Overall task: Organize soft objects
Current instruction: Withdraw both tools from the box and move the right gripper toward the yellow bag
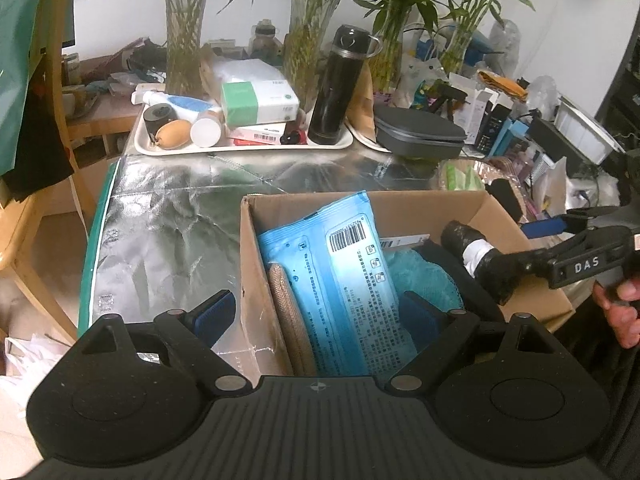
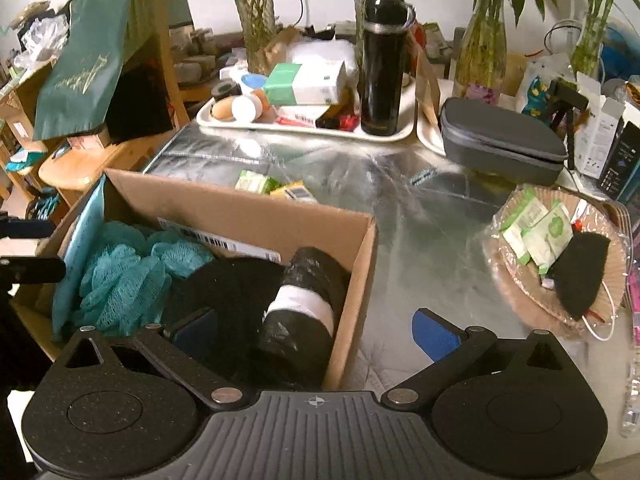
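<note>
Cardboard box (image 2: 352,280) holds black roll (image 2: 304,312), teal loofah (image 2: 120,280); both grippers' fingers apart.

You see a brown cardboard box (image 2: 362,280) holding a teal mesh bath sponge (image 2: 120,276) and a light blue wipes packet (image 1: 344,280) printed with a black barcode. Your black roll (image 2: 304,312) wears a white band; the table cover (image 2: 420,240) is crinkled silver.

The left wrist view sits close above the near left corner of the box (image 1: 256,272), looking forward and down across the table (image 1: 168,220) toward the tray (image 1: 248,148). The right wrist view hangs close over the box's (image 2: 352,280) right side, facing the same way. Both share the box, the tray (image 2: 304,130), the flask (image 1: 340,84) (image 2: 382,64) and the grey case (image 1: 420,132) (image 2: 500,140).
</note>
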A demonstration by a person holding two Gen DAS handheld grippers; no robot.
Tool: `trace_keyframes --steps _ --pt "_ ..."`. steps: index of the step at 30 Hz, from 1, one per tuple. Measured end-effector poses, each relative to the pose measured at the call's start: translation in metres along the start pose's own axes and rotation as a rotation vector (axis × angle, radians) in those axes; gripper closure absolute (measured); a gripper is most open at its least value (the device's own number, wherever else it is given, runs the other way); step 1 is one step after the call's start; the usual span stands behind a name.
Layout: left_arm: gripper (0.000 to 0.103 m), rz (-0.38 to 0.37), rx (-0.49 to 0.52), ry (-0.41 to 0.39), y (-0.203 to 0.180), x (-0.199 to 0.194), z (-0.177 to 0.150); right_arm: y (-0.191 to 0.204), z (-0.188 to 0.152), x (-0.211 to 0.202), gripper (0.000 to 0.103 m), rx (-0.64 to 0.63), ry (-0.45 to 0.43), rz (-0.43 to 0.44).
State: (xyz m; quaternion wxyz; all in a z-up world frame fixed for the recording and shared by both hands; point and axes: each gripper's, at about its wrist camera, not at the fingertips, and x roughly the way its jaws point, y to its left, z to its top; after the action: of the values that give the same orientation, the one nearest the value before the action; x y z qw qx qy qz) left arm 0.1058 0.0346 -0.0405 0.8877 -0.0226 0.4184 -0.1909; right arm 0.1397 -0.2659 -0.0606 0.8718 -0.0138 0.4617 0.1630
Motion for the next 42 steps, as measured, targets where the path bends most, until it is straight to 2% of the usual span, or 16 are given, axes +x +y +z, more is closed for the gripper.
trace_keyframes --steps 7,17,27,32,42 --pt "0.013 0.033 0.027 -0.042 -0.005 0.000 0.004 -0.005 0.004 -0.008 0.000 0.021 -0.074 -0.006" --pt "0.013 0.043 -0.035 -0.145 0.003 -0.002 0.021 -0.011 0.008 -0.013 0.000 0.061 -0.151 -0.008" --pt "0.013 0.068 -0.054 -0.175 0.016 0.017 0.051 -0.015 0.013 -0.011 0.000 0.077 -0.199 -0.028" --pt "0.013 0.091 -0.070 -0.162 0.027 0.031 0.061 -0.020 0.019 -0.009 0.000 0.077 -0.224 -0.041" --pt "0.013 0.101 -0.042 -0.137 0.042 0.054 0.078 -0.030 0.034 0.006 0.000 0.086 -0.208 -0.073"
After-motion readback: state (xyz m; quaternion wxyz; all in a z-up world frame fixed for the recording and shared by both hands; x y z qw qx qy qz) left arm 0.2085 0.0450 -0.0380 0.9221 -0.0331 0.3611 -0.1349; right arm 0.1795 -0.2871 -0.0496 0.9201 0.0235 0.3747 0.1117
